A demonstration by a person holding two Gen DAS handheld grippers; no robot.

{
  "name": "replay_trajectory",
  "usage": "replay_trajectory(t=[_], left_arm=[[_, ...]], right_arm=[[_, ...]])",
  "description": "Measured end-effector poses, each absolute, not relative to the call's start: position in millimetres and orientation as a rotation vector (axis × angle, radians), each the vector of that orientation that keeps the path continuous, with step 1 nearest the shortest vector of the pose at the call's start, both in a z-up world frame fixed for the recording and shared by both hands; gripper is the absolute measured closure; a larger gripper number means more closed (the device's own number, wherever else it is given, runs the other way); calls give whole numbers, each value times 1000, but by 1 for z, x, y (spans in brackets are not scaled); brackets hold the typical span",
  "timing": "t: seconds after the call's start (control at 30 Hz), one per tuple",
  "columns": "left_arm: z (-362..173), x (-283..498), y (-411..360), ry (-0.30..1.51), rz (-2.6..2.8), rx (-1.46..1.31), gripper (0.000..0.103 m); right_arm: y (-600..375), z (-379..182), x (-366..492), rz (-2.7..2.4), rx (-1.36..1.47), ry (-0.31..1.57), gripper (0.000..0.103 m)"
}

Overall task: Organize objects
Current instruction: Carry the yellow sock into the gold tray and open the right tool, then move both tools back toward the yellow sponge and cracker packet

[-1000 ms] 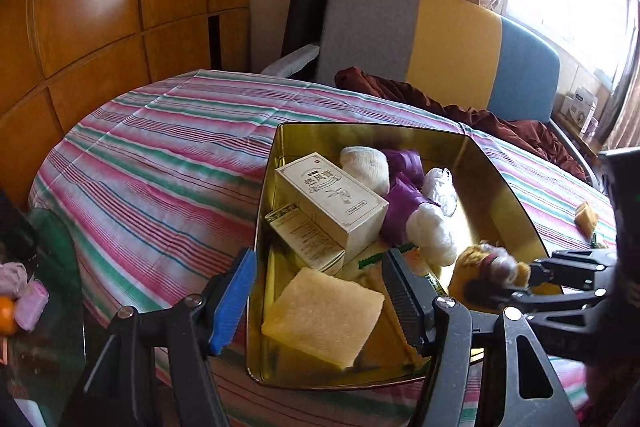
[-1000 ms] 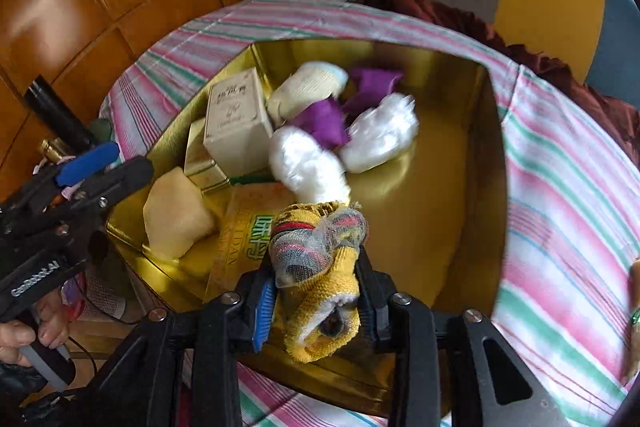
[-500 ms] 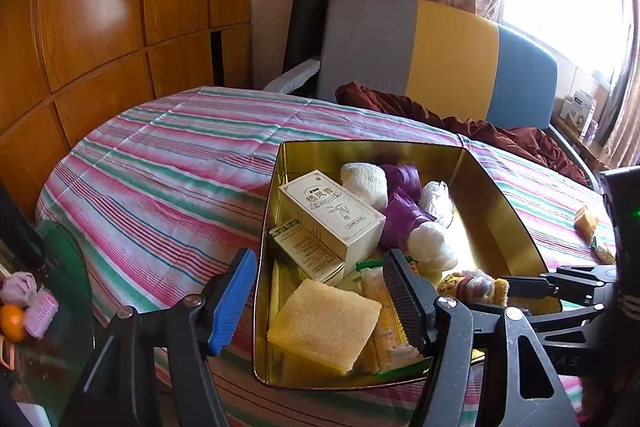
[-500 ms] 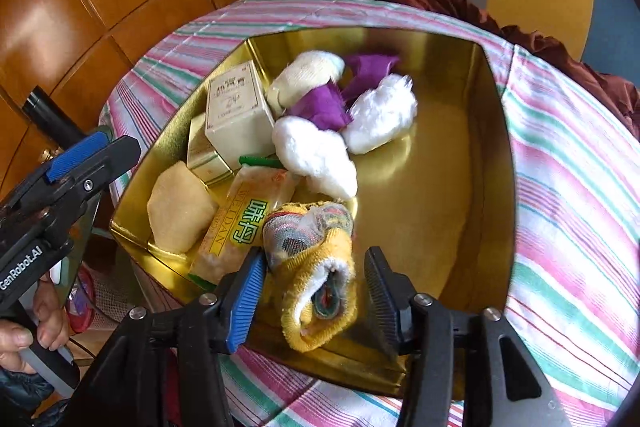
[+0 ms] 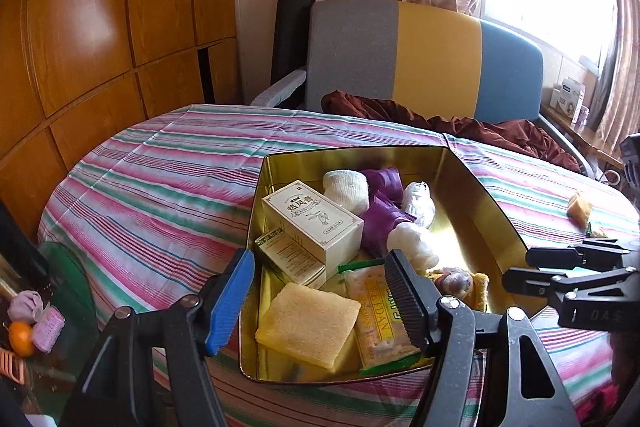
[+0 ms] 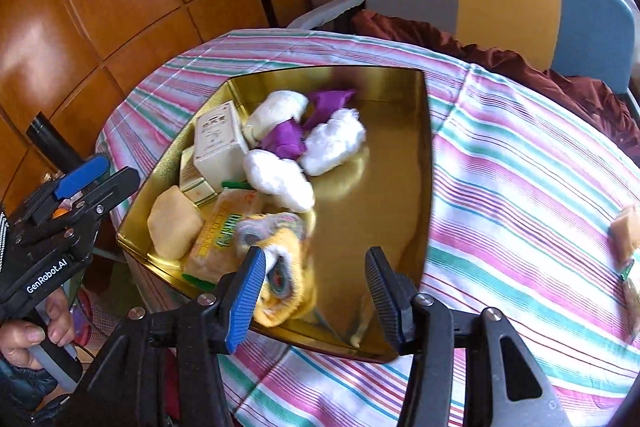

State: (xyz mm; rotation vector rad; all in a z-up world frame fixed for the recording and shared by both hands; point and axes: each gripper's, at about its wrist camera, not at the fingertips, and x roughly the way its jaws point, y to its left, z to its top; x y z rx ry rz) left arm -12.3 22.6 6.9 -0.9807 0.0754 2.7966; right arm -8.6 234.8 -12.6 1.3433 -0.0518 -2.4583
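**Sock roll in the tin, jaws apart, next item waiting on the cloth**

Placement step judged just about finished. Right gripper [image 6: 316, 291] spread wide, holding nothing, hovering over the near edge of the gold tin [image 6: 424, 163]. Yellow sock roll [image 6: 280, 259] lying inside the tin at its near side, just beside the blue finger pad [image 6: 246, 297], leaning against the yellow snack packet [image 6: 224, 231]; whether pad and sock touch, impossible to tell through the motion blur. Left gripper [image 5: 316, 301] likewise open and empty, poised over the tin's near-left corner above the yellow sponge [image 5: 308, 325].

Sock roll: soft, bundled, yellow cuff with a grey and multicoloured knit centre, slightly slumped. Likely to stay where it lies.

Around it in the tin: a cream carton [image 5: 314, 217], a smaller box [image 5: 292, 259] tucked under it, a white sock roll [image 5: 346, 187], purple wrappers [image 5: 380, 223] and two white fluffy bundles [image 6: 334, 141].

Next move, as a judgement: lift clear of the tin wall without snagging the sock, then swing toward the small wrapped items [image 6: 626, 233] on the striped tablecloth [image 6: 520, 187], well apart from the tin. Wide jaws and a low, flat approach probably needed there.
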Motion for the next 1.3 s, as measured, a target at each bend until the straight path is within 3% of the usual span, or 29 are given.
replay_trajectory(t=[0.7, 0.9, 1.17, 1.3], left_arm=[[20, 0, 99, 243, 2649, -886, 34], [23, 3, 139, 305, 2566, -850, 34], [20, 8, 197, 364, 2428, -830, 34], [15, 9, 231, 378, 2355, -844, 34]], right_arm=[[445, -2, -6, -2842, 1517, -313, 51], [527, -6, -9, -2989, 1541, -494, 44], [620, -24, -1, -3095, 1531, -959, 40], [632, -38, -9, -3036, 1621, -994, 38]])
